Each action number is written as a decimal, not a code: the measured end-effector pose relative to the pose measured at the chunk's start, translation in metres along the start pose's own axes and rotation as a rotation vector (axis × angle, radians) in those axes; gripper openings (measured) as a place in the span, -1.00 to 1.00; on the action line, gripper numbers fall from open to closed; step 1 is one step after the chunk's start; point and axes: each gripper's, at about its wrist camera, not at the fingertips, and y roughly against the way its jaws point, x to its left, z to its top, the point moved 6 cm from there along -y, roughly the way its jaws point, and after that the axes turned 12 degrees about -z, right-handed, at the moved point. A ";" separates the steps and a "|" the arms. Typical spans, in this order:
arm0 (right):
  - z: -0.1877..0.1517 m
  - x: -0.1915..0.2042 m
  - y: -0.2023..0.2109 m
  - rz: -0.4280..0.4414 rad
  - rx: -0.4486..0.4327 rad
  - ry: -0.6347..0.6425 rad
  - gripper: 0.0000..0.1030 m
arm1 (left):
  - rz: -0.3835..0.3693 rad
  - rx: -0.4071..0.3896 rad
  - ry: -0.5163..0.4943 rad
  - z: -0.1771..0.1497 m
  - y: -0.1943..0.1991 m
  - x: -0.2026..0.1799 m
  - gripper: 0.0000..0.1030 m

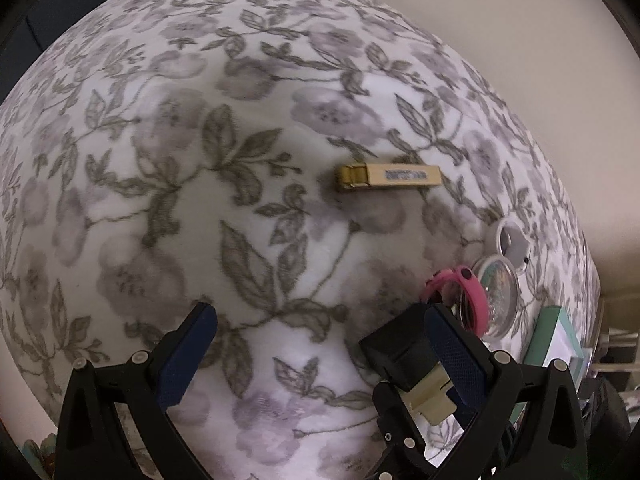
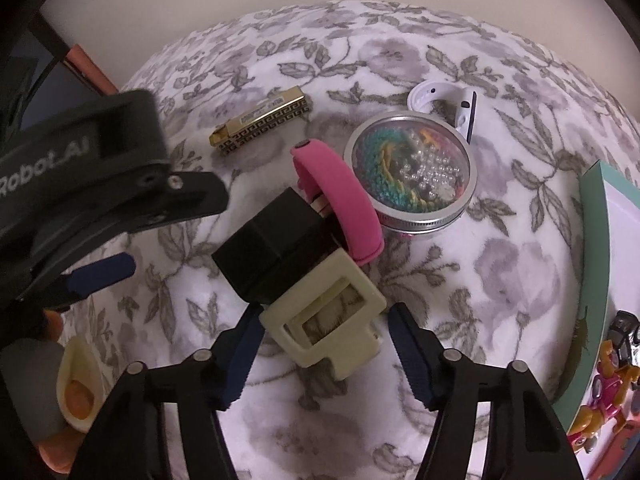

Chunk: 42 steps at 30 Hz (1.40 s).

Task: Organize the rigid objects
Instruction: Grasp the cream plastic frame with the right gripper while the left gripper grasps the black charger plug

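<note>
Here, the left gripper [image 1: 320, 344] gapes wide, its right finger [image 1: 452, 356] touching the black-and-cream block [image 1: 404, 356]. Rightward view: right gripper [image 2: 324, 360] spread wide around that block [image 2: 304, 276]; bead-filled jar [image 2: 412, 176] just beyond it, beside the pink band [image 2: 340, 196].

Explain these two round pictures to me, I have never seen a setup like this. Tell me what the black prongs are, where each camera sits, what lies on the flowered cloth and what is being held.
No robot: a person holds a two-finger claw in each hand, with a wide-angle camera on each, so the edges bend. The left camera shows the left claw, open. The right camera shows the right claw, open around a black and cream block, not squeezing it. On the flowered cloth lie a gold patterned bar, a pink band, a round tin of beads and a white band. Nothing is held.
</note>
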 end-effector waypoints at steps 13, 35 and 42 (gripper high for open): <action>-0.006 -0.032 0.005 0.023 0.035 -0.006 0.20 | -0.021 0.062 -0.076 -0.012 -0.020 -0.023 1.00; -0.015 -0.127 0.017 -0.037 0.048 -0.224 0.19 | -0.005 0.105 -0.216 -0.030 -0.043 -0.054 0.62; -0.010 -0.124 0.013 -0.043 0.049 -0.226 0.19 | -0.005 0.115 -0.255 -0.036 -0.047 -0.065 -0.24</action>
